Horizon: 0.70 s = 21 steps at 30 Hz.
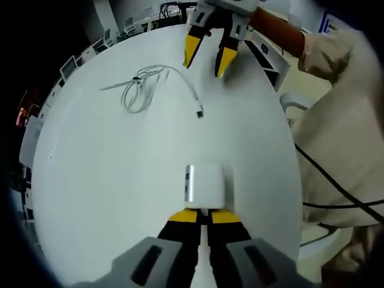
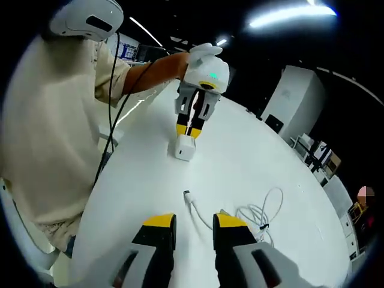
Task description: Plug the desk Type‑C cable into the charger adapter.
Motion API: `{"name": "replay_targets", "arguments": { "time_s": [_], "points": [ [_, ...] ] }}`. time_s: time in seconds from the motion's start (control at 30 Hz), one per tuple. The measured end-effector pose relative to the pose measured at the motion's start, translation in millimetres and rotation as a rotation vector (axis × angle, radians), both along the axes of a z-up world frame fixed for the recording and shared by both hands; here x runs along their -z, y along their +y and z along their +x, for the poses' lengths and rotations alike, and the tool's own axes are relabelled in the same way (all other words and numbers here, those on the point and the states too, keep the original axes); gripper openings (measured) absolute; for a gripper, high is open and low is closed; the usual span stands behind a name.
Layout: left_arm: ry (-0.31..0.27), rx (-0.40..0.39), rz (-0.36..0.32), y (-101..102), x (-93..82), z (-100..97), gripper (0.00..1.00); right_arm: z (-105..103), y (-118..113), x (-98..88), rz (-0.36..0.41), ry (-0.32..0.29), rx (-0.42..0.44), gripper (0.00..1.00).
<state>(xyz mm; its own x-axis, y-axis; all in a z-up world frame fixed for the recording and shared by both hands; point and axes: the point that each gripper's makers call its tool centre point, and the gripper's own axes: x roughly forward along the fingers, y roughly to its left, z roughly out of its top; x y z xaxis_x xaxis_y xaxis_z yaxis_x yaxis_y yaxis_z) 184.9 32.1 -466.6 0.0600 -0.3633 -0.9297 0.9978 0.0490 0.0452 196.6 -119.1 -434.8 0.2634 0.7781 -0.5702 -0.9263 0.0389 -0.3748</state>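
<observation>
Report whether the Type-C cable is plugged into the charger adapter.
Unplugged. The cable's connector lies bare on the table, apart from the adapter at the left claw.

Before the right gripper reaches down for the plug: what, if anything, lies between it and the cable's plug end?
Nothing visible does. The right gripper hovers open over bare white table, the plug lying just ahead of its jaws. The charger adapter sits beyond, at the left gripper.

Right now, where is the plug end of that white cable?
The cable plug lies loose on the white table, between the charger adapter at the left gripper and the open right gripper.
</observation>
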Motion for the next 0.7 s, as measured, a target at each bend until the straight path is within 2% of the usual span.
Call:
{"name": "replay_targets", "arguments": {
  "time_s": [0.33, 0.6, 0.7],
  "points": [
    [0.003, -0.002, 0.003, 1.7, -0.2, 0.7, 0.05, 2.9, 16.5, 2.7, -0.082, -0.005, -0.035, 0.24],
    [0.006, -0.004, 0.008, 2.3, -0.1, 1.3, 0.05, 4.0, 24.7, 14.6, -0.191, -0.017, -0.067, 0.23],
    [0.006, -0.001, 0.014, 2.3, 0.1, 1.1, 0.05, 3.7, 31.0, 12.5, -0.174, -0.008, -0.079, 0.18]
  ]
}}
